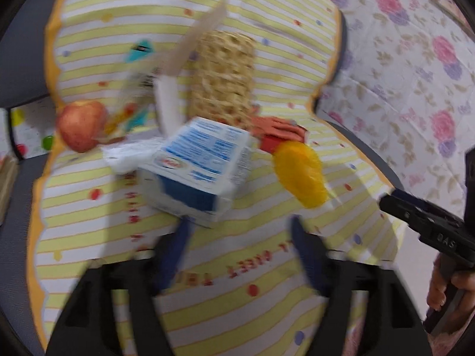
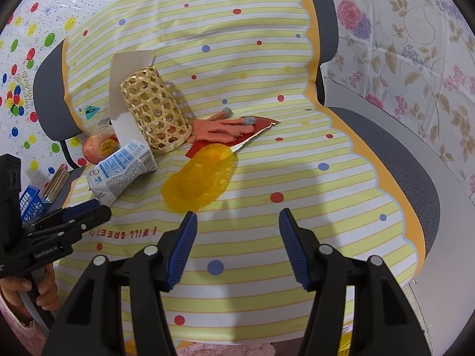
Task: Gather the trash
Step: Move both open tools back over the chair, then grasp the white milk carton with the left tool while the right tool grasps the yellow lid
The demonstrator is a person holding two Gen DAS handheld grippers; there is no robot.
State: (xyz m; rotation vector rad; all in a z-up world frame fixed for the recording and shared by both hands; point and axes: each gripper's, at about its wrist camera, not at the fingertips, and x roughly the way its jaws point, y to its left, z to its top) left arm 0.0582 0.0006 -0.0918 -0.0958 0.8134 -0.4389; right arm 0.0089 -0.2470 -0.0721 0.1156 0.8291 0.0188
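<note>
A crumpled blue and white milk carton (image 1: 196, 169) (image 2: 121, 172) lies on a yellow striped cloth (image 2: 267, 68) over a chair seat. My left gripper (image 1: 240, 234) is open just before it, left fingertip near its lower edge; the view is blurred. A yellow plastic wrapper (image 1: 299, 175) (image 2: 199, 178) lies flat to its right. White crumpled paper (image 1: 127, 154) lies left of the carton. My right gripper (image 2: 237, 225) is open and empty, just short of the yellow wrapper. It also shows at the right edge of the left wrist view (image 1: 427, 222).
A woven bamboo basket (image 2: 157, 109) (image 1: 222, 80) lies on its side behind the carton. An apple (image 1: 81, 124) (image 2: 95, 148), a white card box (image 2: 124, 89), an orange glove (image 2: 225, 127) on red paper and a teal tag (image 2: 92, 111) lie nearby. A blue crate (image 2: 29, 204) stands at the left.
</note>
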